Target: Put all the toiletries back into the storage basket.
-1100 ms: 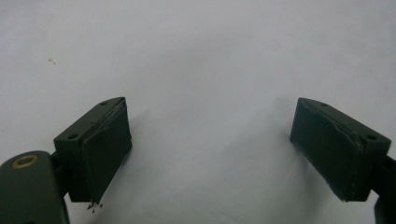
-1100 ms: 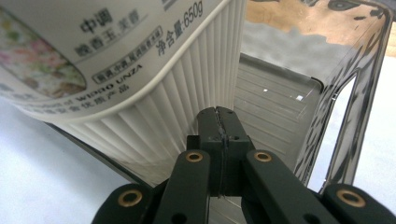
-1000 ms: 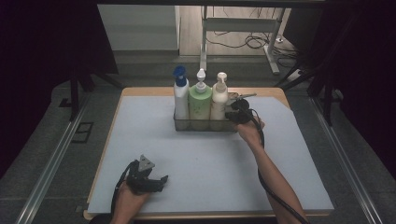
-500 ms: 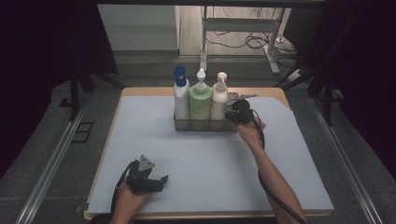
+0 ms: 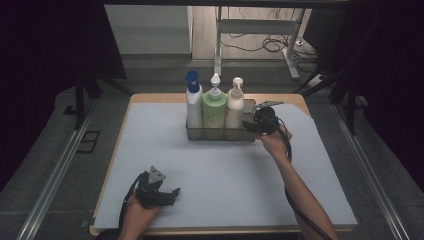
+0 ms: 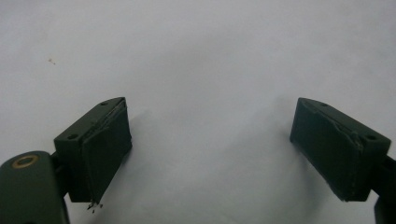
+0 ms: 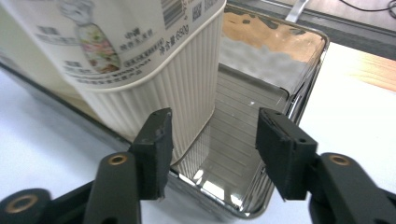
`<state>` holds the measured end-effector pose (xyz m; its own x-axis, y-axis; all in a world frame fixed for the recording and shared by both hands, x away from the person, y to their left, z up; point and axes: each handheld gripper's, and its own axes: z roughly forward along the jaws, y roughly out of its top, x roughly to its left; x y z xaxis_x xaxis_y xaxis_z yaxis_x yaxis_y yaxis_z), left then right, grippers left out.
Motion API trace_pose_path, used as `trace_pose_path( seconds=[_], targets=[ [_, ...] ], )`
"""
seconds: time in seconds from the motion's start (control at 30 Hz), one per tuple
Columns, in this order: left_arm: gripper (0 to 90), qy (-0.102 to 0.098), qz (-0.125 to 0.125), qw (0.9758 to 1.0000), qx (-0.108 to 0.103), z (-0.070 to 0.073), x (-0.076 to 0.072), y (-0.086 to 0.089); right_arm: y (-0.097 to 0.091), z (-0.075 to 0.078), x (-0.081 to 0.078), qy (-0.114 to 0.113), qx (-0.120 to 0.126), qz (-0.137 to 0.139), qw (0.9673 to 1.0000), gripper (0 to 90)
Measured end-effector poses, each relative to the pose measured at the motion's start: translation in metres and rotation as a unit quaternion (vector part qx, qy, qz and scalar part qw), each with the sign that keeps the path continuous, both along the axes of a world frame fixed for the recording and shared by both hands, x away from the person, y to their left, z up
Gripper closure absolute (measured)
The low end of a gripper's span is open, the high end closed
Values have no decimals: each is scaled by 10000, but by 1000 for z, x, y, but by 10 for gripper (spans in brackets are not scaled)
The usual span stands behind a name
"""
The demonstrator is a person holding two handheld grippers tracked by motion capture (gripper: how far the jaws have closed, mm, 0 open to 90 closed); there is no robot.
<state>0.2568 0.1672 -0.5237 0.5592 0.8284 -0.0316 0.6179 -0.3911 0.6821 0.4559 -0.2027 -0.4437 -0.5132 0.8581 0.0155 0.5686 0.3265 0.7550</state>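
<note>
A shiny metal tray [image 5: 220,136] at the far middle of the mat holds three upright pump bottles: a blue-capped white one [image 5: 193,102], a green one [image 5: 214,110] and a cream one [image 5: 234,107]. My right gripper [image 5: 250,125] is at the tray's right end. In the right gripper view its jaws [image 7: 212,144] have just been opening. They straddle the tray's near rim [image 7: 219,205] without pressing on it, and the ribbed cream bottle [image 7: 154,70] stands just past the left jaw. My left gripper [image 5: 172,192] rests at the front left, open wide over bare mat [image 6: 210,140].
The pale blue mat [image 5: 225,175] covers a wooden table whose edge [image 5: 295,100] runs behind the tray. The right part of the tray's floor [image 7: 252,98] is bare. Desk legs and cables [image 5: 270,45] lie on the floor beyond the table.
The right hand has drawn back slightly from the tray's right end. The left gripper has stayed where it was.
</note>
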Motion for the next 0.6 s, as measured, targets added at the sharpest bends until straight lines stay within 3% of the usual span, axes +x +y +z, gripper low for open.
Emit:
trace_pose_path(
  seconds=[0.17, 0.43, 0.6],
  targets=[
    [120, 0, 1, 10000, 0, 0, 0, 0, -6, 7, -6, -6, -57, 111, 9999, 373],
    [120, -1, 4, 10000, -1, 0, 0, 0, -12, 16, -18, 28, 115, 440, 9990, 251],
    [120, -2, 6, 10000, -3, 0, 0, 0, -11, 21, -28, -17, 69, 600, 9982, 176]
  ],
)
